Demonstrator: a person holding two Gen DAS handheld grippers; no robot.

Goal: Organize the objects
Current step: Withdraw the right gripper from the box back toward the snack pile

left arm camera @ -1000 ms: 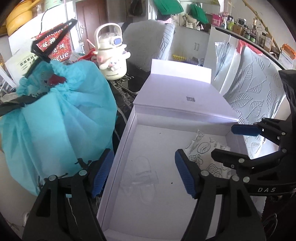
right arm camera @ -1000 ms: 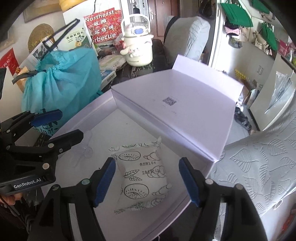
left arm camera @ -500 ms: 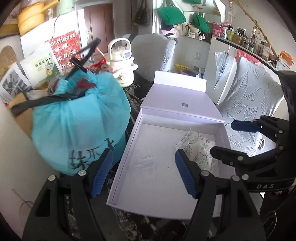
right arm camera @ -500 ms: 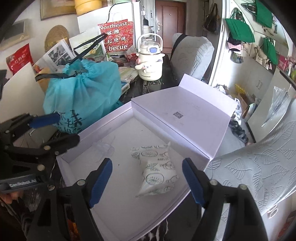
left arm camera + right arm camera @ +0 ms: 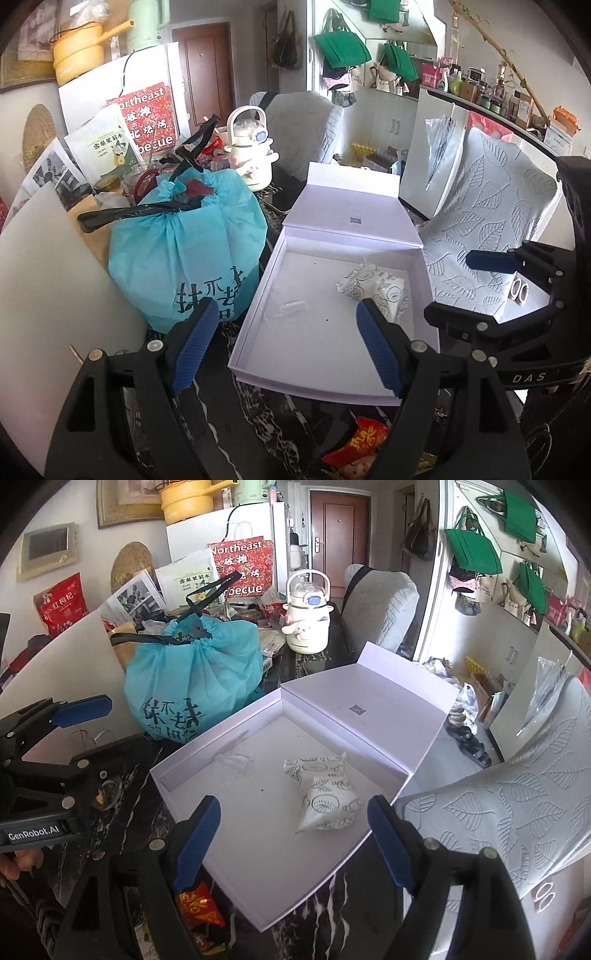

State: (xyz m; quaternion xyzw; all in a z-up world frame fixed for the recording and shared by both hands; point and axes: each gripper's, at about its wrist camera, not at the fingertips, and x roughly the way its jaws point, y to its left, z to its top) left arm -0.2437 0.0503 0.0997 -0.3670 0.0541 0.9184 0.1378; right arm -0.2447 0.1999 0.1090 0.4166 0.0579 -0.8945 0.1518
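A white box (image 5: 306, 384) (image 5: 258, 849) lies open on the dark marble table, its lid (image 5: 351, 206) flipped back. On the box floor lie a white patterned snack packet (image 5: 376, 284) (image 5: 325, 797) and a clear plastic piece (image 5: 291, 308) (image 5: 232, 760). My left gripper (image 5: 286, 310) hovers above the box's near edge, its jaws opening with nothing between them. My right gripper (image 5: 293, 805) hangs above the packet, well clear of it. Its jaws are opening too and hold nothing. Each gripper shows at the edge of the other's view.
A tied blue bag (image 5: 184, 251) (image 5: 192, 679) stands close to the box's left wall. A red snack packet (image 5: 358, 443) (image 5: 199, 904) lies at the table's near edge. A cream kettle (image 5: 251, 155) stands behind. A leaf-patterned chair cover (image 5: 491, 221) borders the right.
Both grippers have risen and drawn back from the box, which now looks smaller. Their jaws stand wider apart. The packet stays in the box.
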